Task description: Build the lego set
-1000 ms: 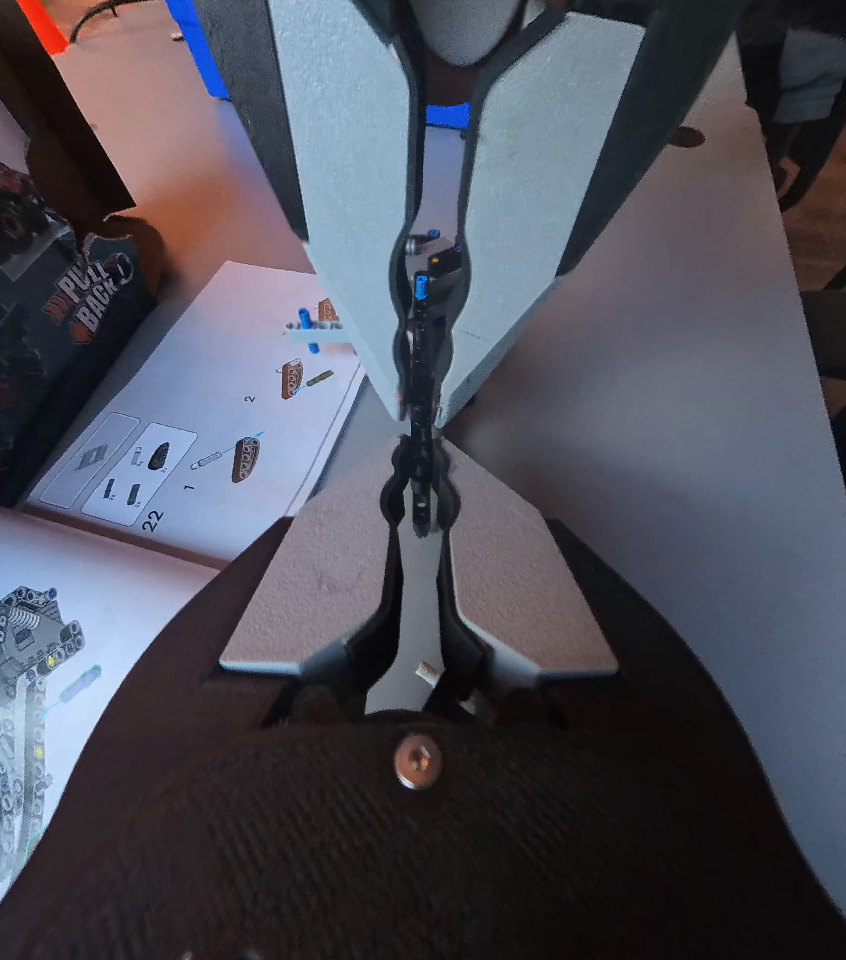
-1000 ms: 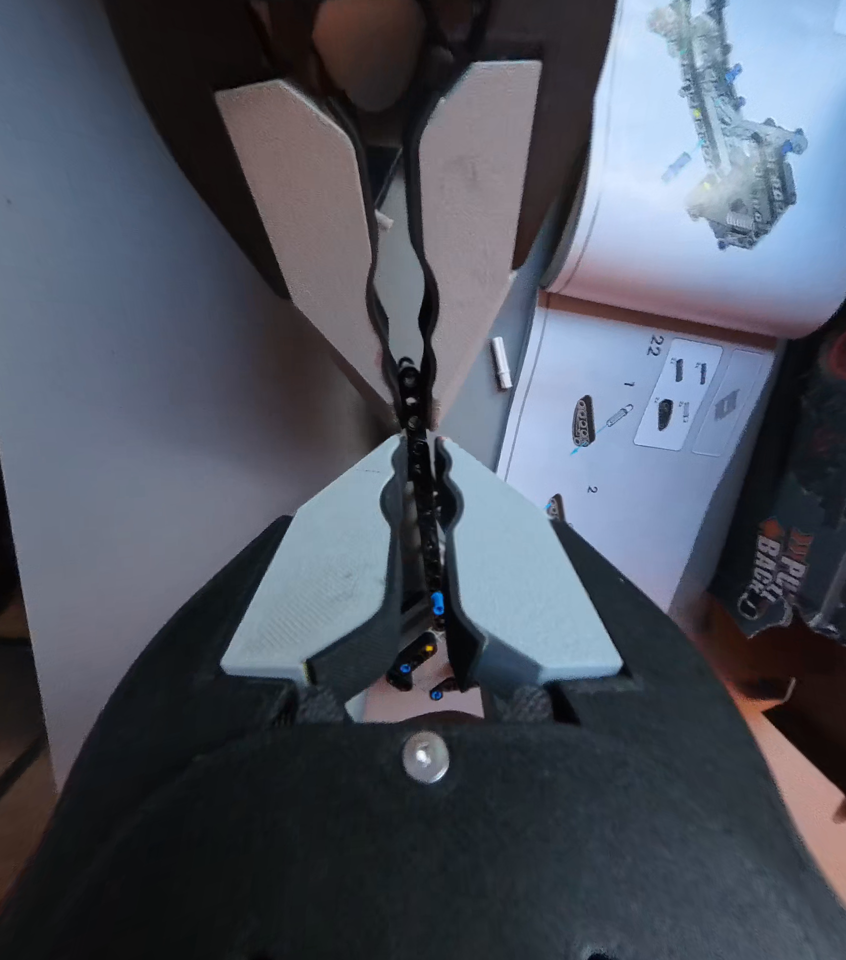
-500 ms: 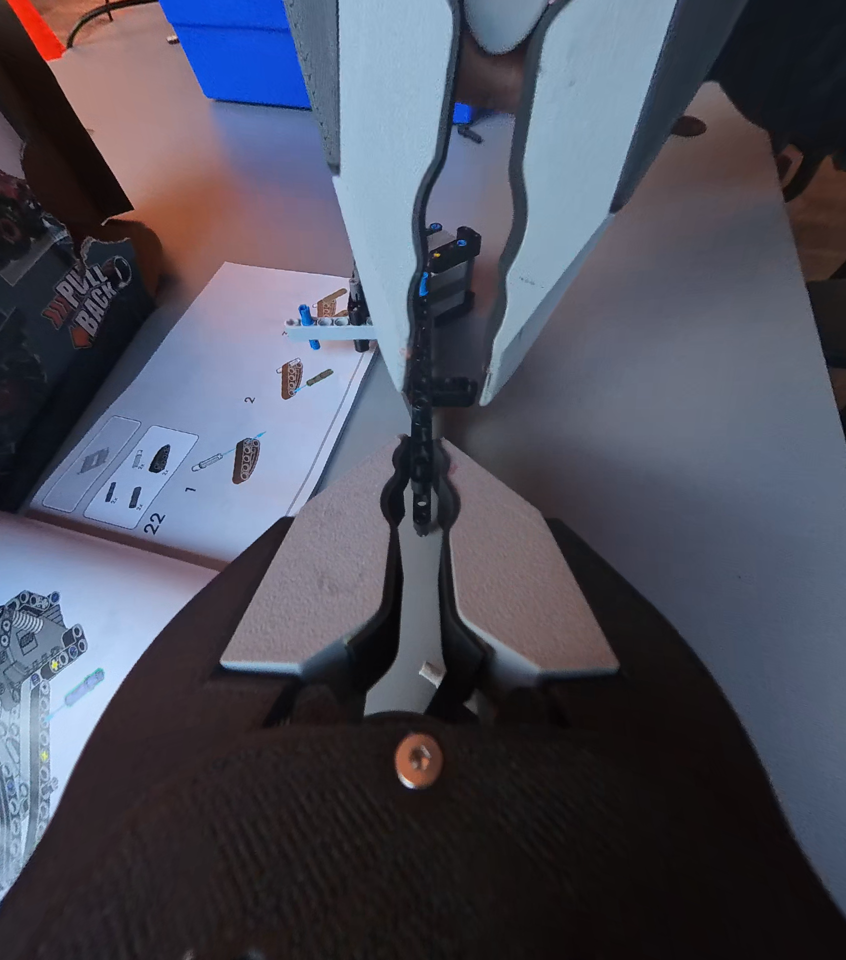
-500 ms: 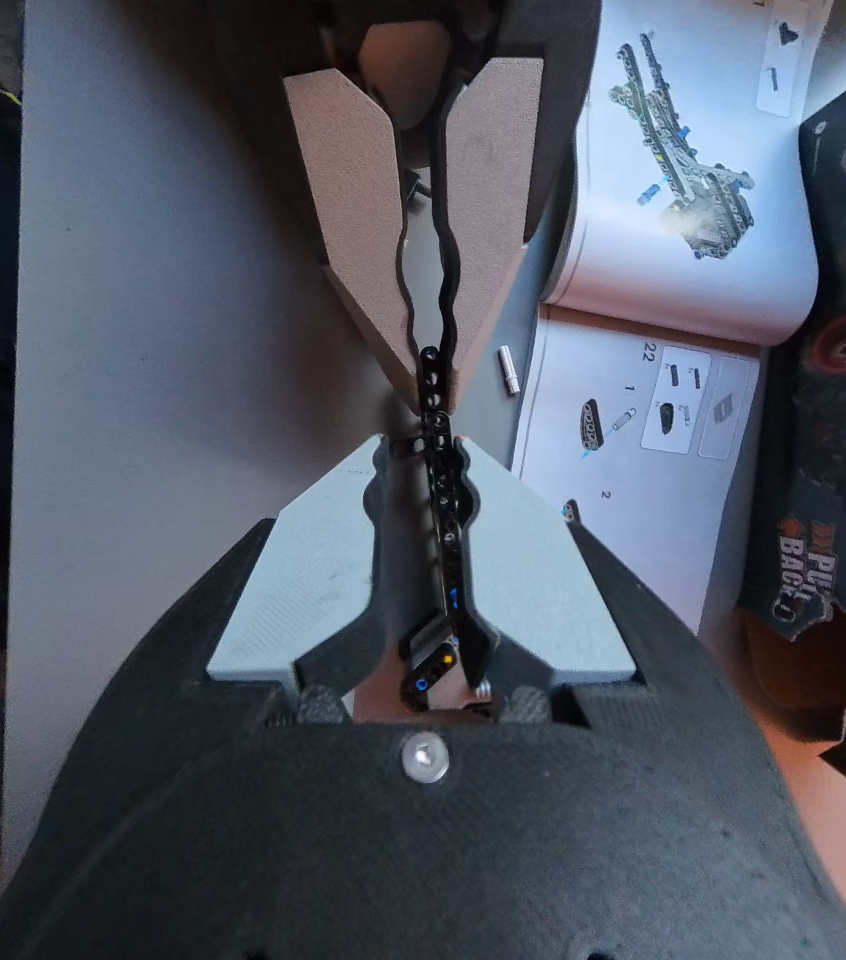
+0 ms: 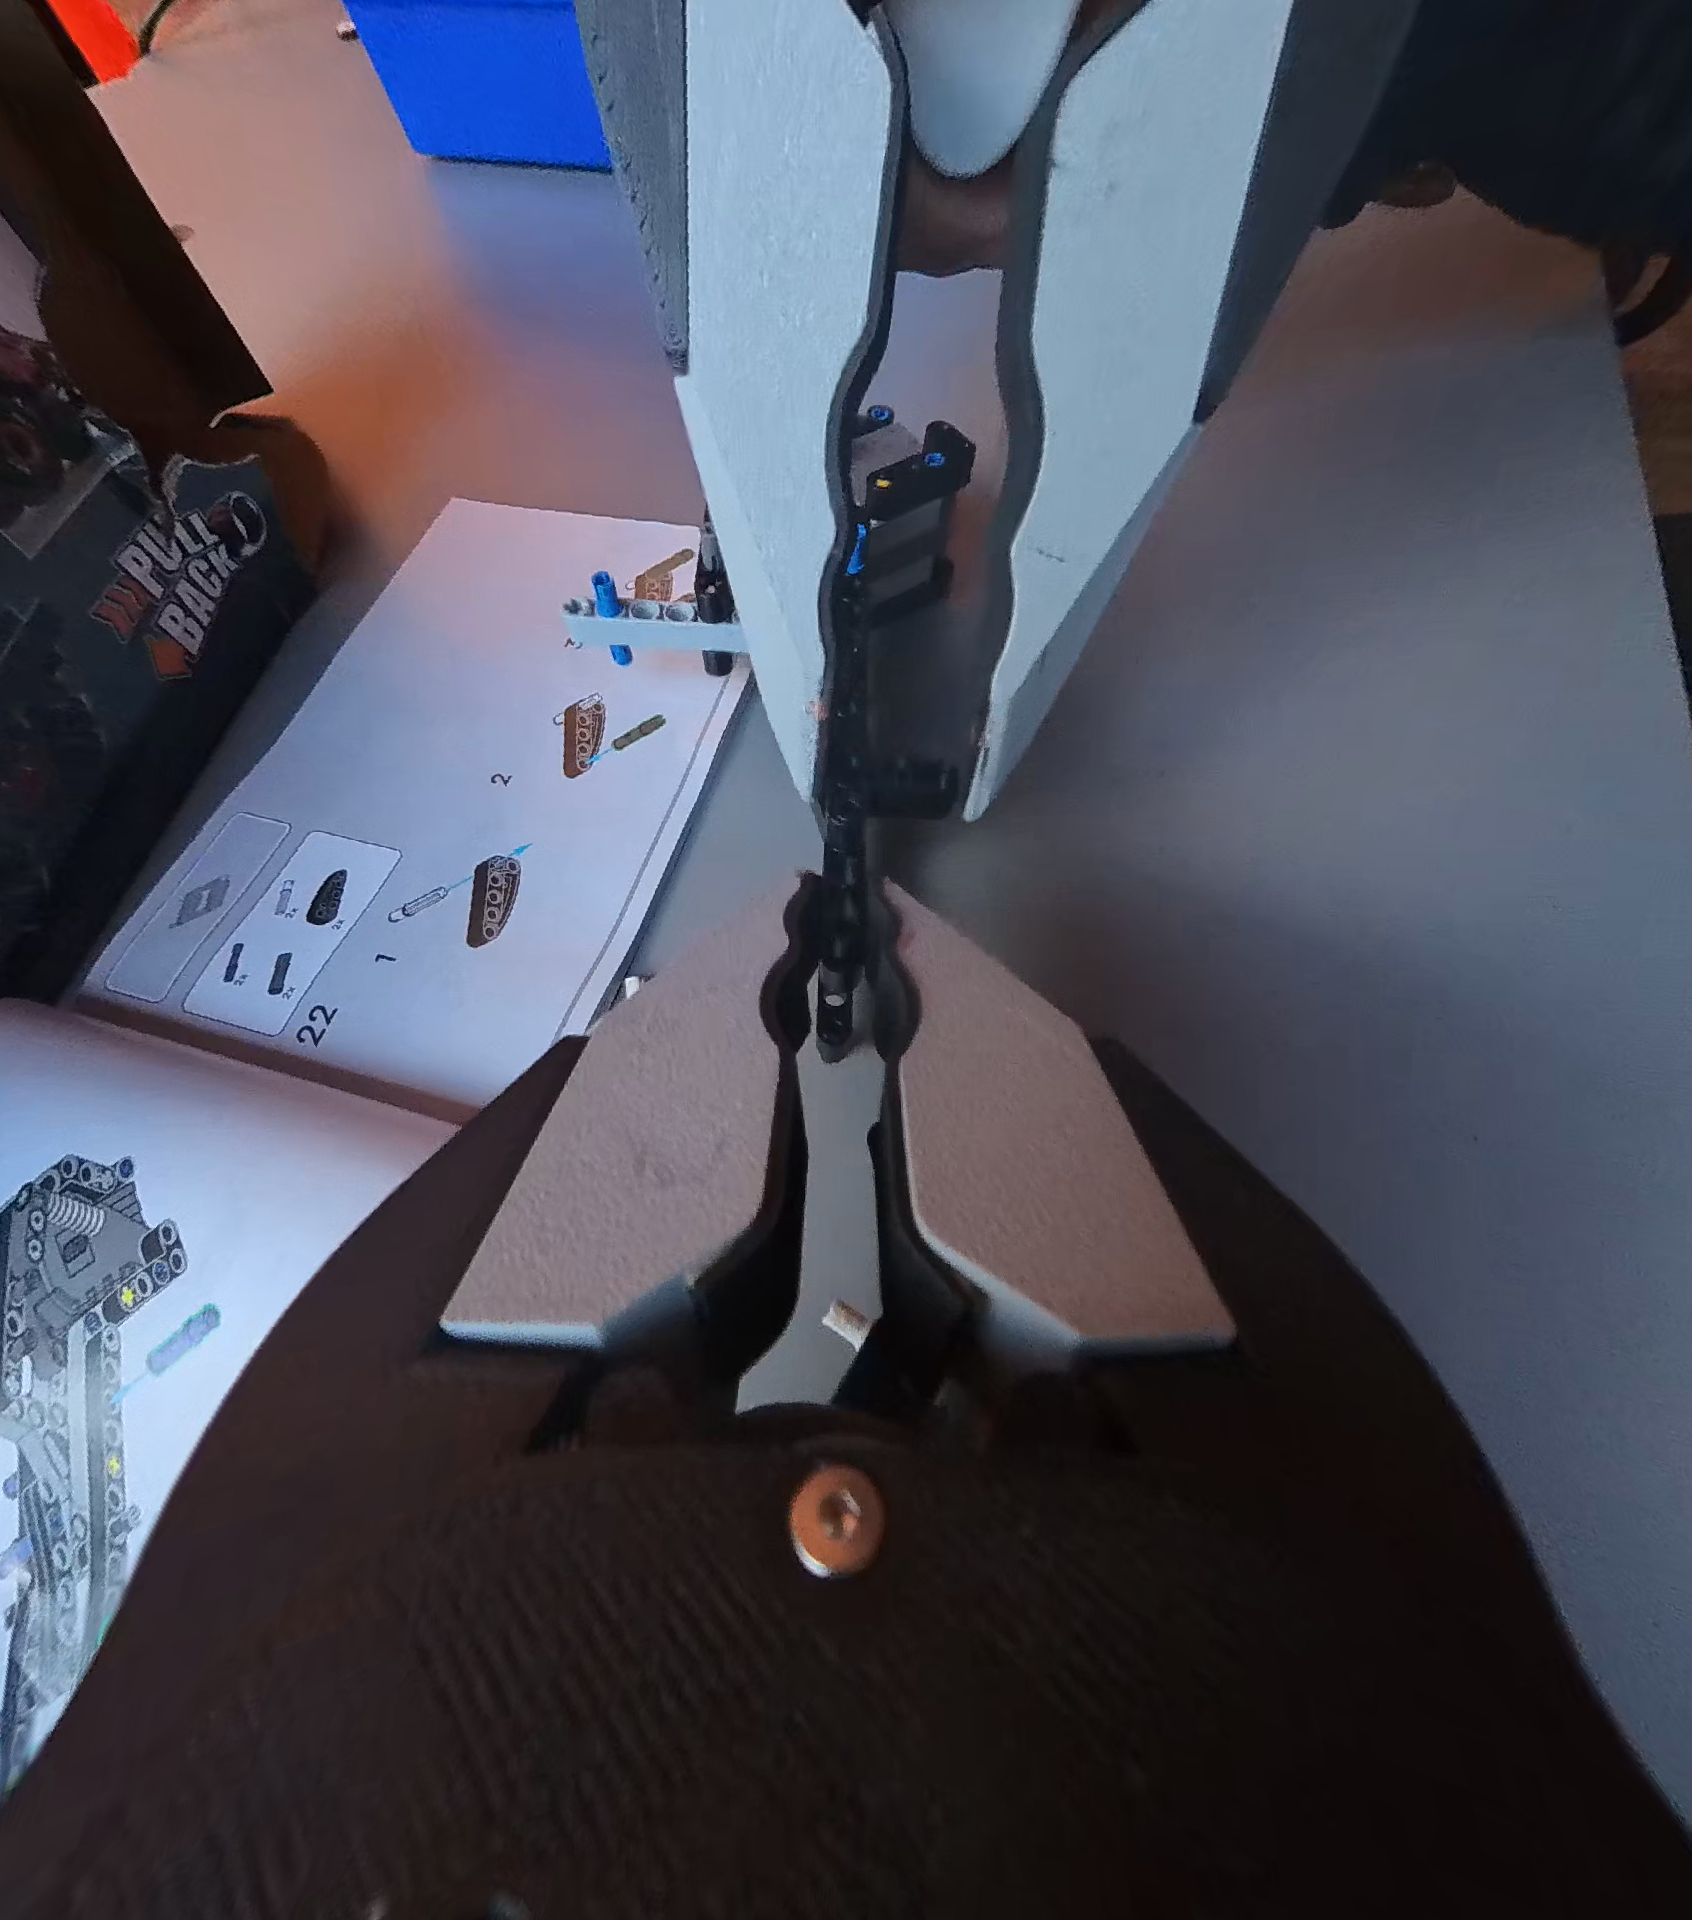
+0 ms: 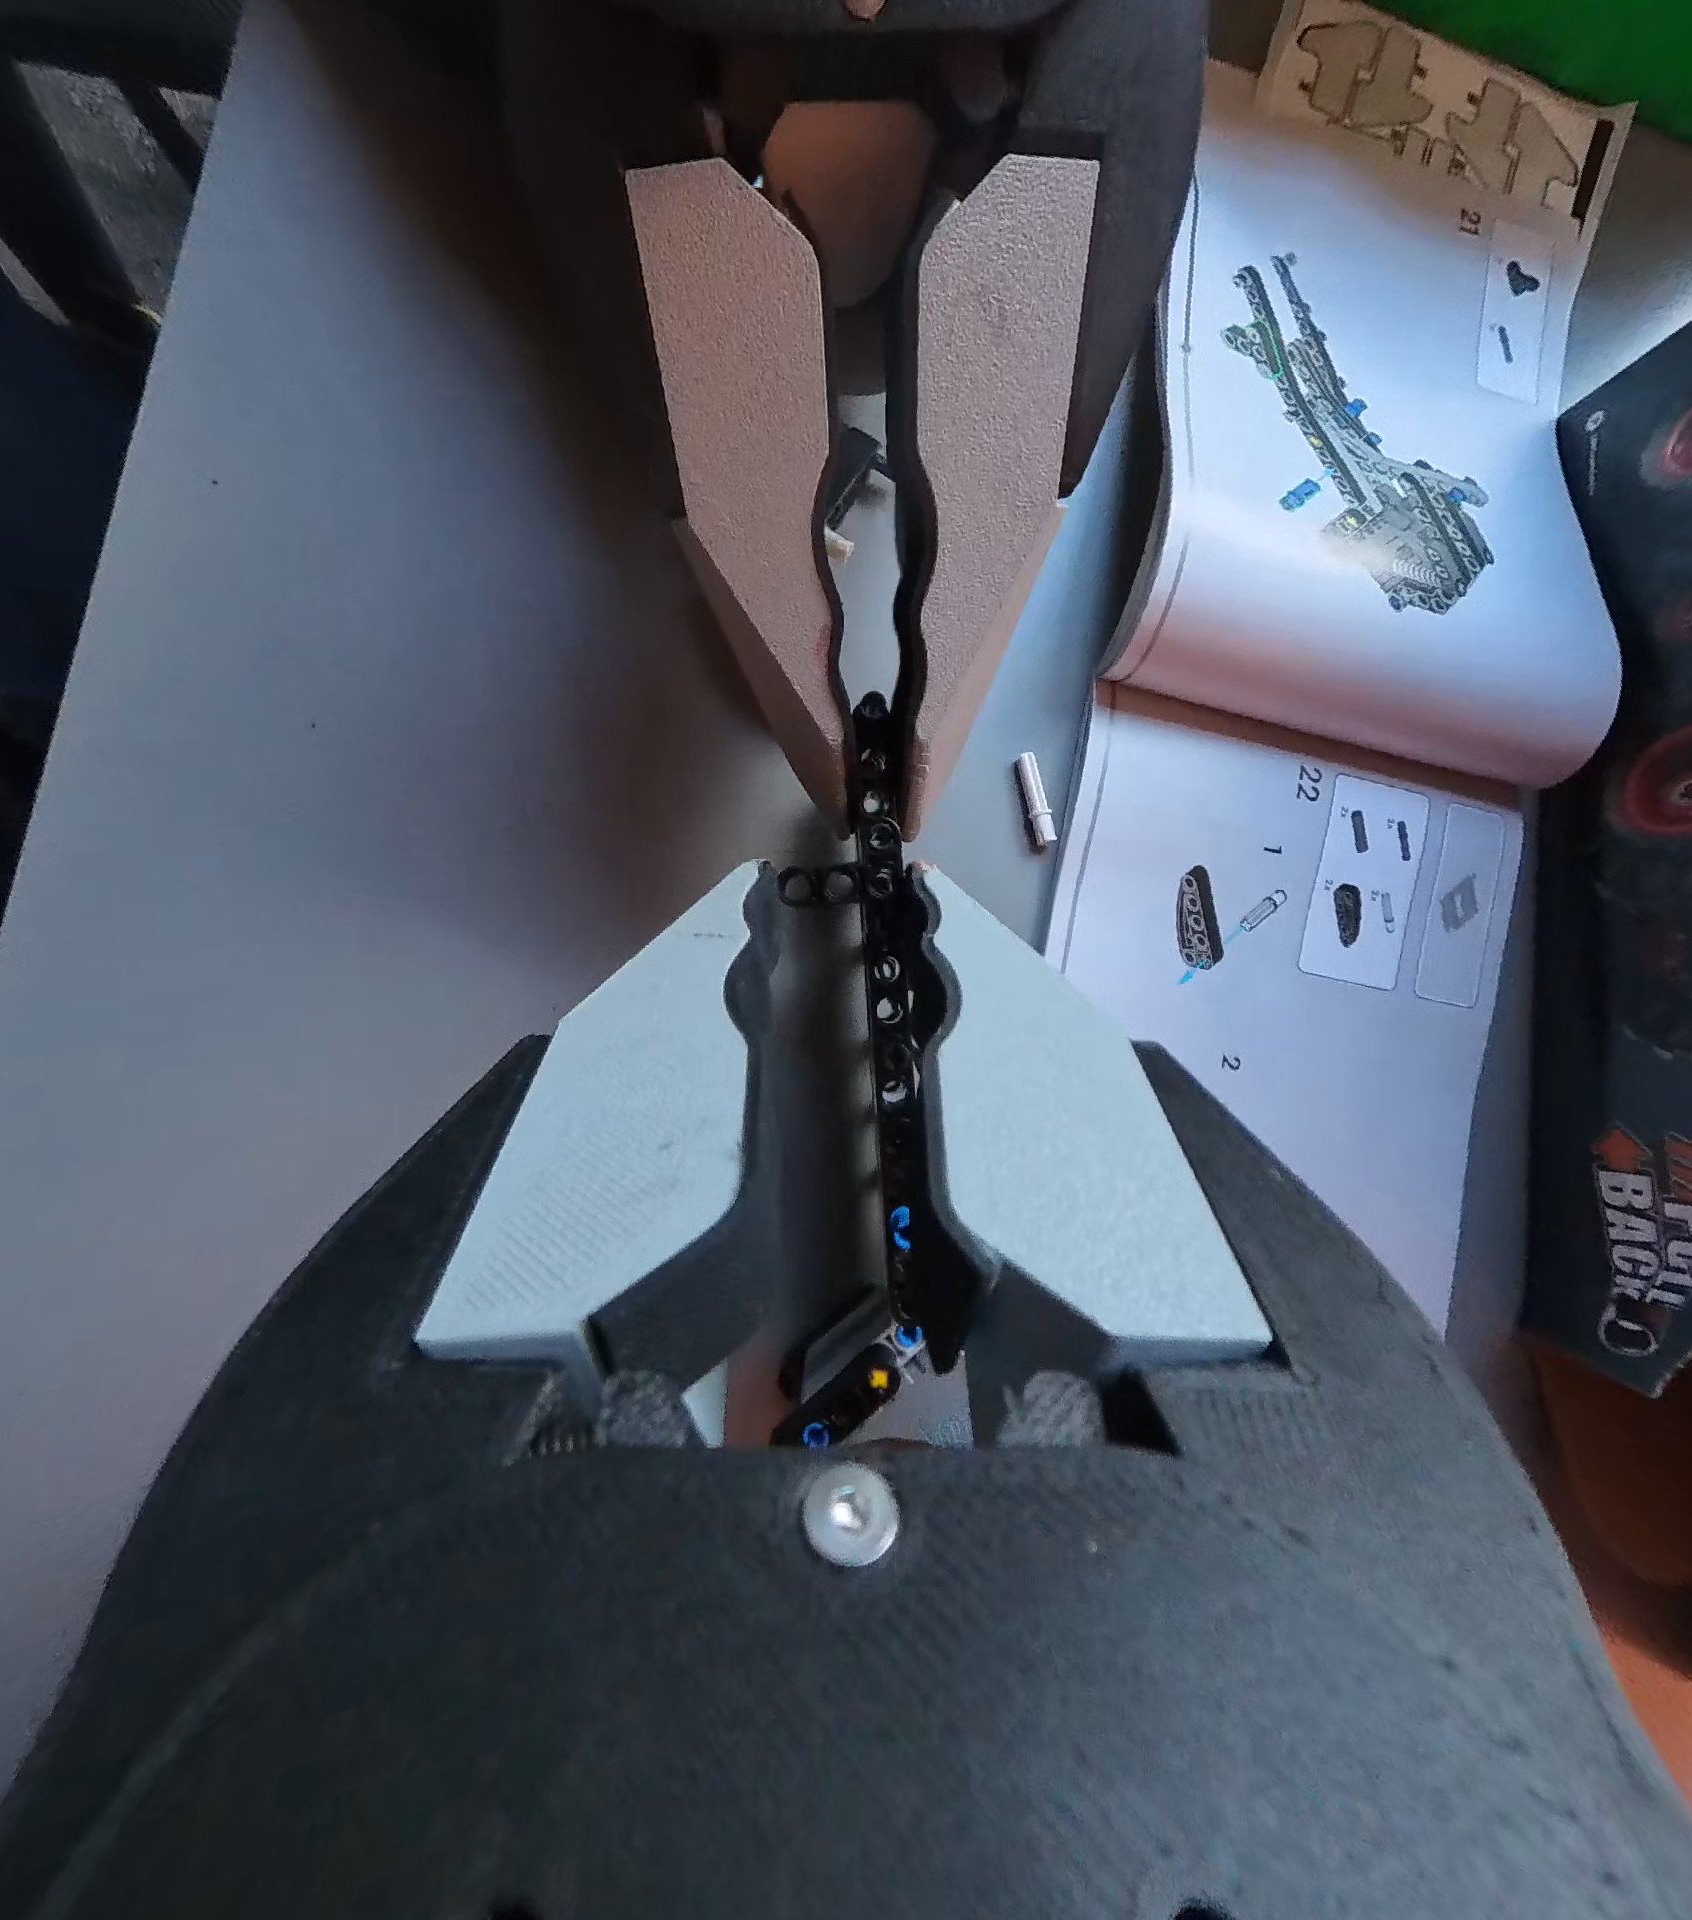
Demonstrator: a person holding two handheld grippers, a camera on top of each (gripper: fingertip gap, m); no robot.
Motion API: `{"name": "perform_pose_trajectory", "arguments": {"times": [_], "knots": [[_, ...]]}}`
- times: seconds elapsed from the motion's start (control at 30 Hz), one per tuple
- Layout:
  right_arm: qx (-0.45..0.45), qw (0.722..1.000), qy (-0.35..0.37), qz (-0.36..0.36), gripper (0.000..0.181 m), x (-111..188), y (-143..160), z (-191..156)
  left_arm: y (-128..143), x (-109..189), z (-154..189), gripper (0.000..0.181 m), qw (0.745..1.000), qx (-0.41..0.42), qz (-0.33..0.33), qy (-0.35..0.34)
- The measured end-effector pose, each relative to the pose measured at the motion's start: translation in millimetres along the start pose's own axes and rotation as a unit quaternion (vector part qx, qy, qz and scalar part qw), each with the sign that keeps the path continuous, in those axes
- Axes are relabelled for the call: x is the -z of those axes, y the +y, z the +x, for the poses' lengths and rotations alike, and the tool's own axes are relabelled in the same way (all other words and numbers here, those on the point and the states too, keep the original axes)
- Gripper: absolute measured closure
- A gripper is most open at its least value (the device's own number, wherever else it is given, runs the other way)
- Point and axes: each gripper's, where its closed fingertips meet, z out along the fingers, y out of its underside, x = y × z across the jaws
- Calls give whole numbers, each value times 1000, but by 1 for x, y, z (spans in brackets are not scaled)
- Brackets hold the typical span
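Observation:
A long black lego beam with blue pins and a grey-and-black block at its far end spans between my two grippers above the white table. My left gripper, with tan fingers, is shut on the near end of the beam. It also shows in the right wrist view. My right gripper, with pale grey fingers, is open. The beam lies between its fingers, against one of them. The right gripper also shows in the left wrist view.
An open instruction booklet lies left of the grippers, with a grey beam with a blue pin on it. The set's dark box stands beyond it. A small white pin lies by the booklet. A blue bin stands at the back. Both grippers' tips are close together, under 4 cm apart. The left tips stand about 6 cm off the small white pin.
My right gripper has opened and let go of the black beam, and its fingers now stand apart around it. My left gripper stays shut on the beam's end.

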Motion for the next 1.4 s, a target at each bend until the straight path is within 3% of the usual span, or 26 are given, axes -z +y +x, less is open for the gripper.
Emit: {"name": "perform_pose_trajectory", "arguments": {"times": [0.03,0.3,0.37,0.47,0.73,0.97,1.07,1.23,1.4], "knots": [[-1,1000,-1,0,160,0,0,-1,0,0,1,179,1000,-3,-2,-2],[-52,997,7,59,157,9,-5,1,-9,2,3,177,1000,-6,28,9],[-70,992,22,105,147,21,-14,5,-10,1,2,177,999,-10,33,6],[-89,982,27,167,148,41,-24,6,-9,-1,2,177,999,-21,34,0],[-120,956,120,240,148,89,3,32,-13,-3,3,177,999,-19,46,-12],[-163,939,153,261,147,109,35,43,-24,-15,16,160,997,-40,42,-49],[-169,932,153,282,148,115,36,43,-25,-12,28,148,997,-56,38,-42],[-180,927,147,294,144,115,39,46,-35,2,34,144,995,-63,71,-39],[-198,916,123,326,142,114,43,45,-22,10,31,140,998,-34,58,-20]]}}
